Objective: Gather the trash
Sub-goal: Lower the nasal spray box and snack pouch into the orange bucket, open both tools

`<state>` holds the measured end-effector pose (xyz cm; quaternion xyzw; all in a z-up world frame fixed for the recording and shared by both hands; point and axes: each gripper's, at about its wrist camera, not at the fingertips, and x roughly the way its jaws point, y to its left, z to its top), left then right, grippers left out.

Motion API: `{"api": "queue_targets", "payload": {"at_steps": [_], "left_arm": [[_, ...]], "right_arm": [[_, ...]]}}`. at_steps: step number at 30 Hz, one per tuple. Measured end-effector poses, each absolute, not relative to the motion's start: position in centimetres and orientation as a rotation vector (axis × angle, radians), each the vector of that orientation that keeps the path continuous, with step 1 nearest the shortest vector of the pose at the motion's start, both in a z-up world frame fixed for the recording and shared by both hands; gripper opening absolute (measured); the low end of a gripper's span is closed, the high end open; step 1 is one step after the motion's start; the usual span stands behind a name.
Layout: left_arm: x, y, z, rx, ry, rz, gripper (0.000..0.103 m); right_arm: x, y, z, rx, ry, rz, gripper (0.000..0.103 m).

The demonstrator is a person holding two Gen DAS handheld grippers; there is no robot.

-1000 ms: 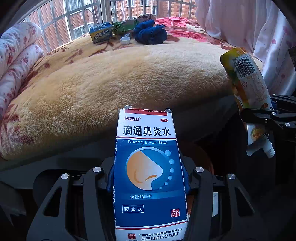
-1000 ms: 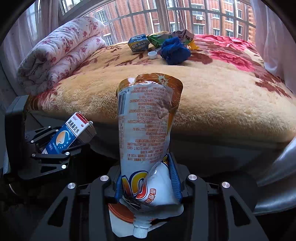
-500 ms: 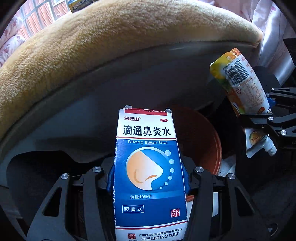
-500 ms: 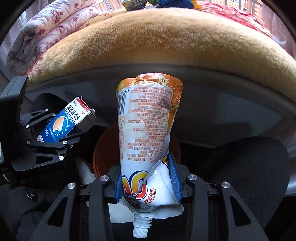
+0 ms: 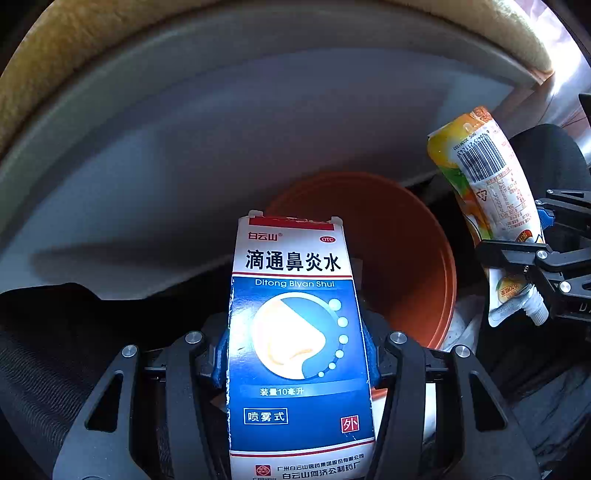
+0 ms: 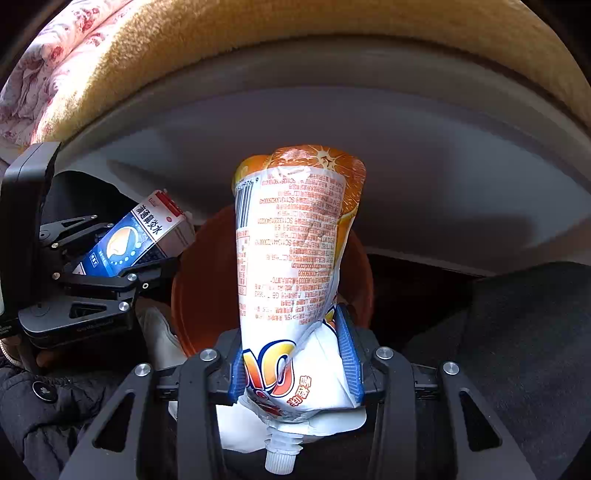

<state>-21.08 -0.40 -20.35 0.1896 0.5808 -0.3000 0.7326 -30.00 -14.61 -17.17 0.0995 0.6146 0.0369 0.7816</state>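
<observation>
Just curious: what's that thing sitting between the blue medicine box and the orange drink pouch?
An orange-brown bin sits between the medicine box and the drink pouch. The right wrist view shows it best, open below both.

One medicine box (image 5: 299, 343), one juice pouch (image 6: 295, 258), one orange bin (image 5: 406, 251), two grippers (image 5: 297, 354) (image 6: 295, 365)

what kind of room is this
Probably a bedroom: a bed frame topped by a fuzzy tan blanket, with a rolled floral quilt at its end. An orange bin stands on the floor beside the bed.
</observation>
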Motion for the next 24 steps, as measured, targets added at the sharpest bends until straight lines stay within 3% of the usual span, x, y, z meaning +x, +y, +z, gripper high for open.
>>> {"api": "queue_targets", "payload": {"at_steps": [13, 14, 15, 16, 17, 24], "left_arm": [[-19.5, -2.1, -21.1, 0.438, 1.318, -0.658, 0.052], [-19.2, -2.0, -20.8, 0.449, 1.314, -0.654, 0.054], [-19.1, -2.2, -20.8, 0.464, 1.317, -0.646, 0.067], [-19.2, -2.2, -21.0, 0.475, 1.317, -0.632, 0.081], [-19.2, -2.1, -20.9, 0.476, 1.314, -0.625, 0.082], [-18.4, -1.4, -20.7, 0.424, 1.341, -0.617, 0.082]], "right_arm": [[-27.0, -14.9, -17.9, 0.211, 1.374, 0.110, 0.042], [-26.9, -14.6, -17.9, 0.201, 1.376, 0.108, 0.045], [-26.6, -14.5, -18.0, 0.193, 1.384, 0.108, 0.062], [-26.3, -14.5, -18.1, 0.191, 1.389, 0.107, 0.070], [-26.2, -14.7, -18.0, 0.193, 1.381, 0.097, 0.073], [-26.5, -15.9, -16.7, 0.241, 1.352, 0.070, 0.073]]}}
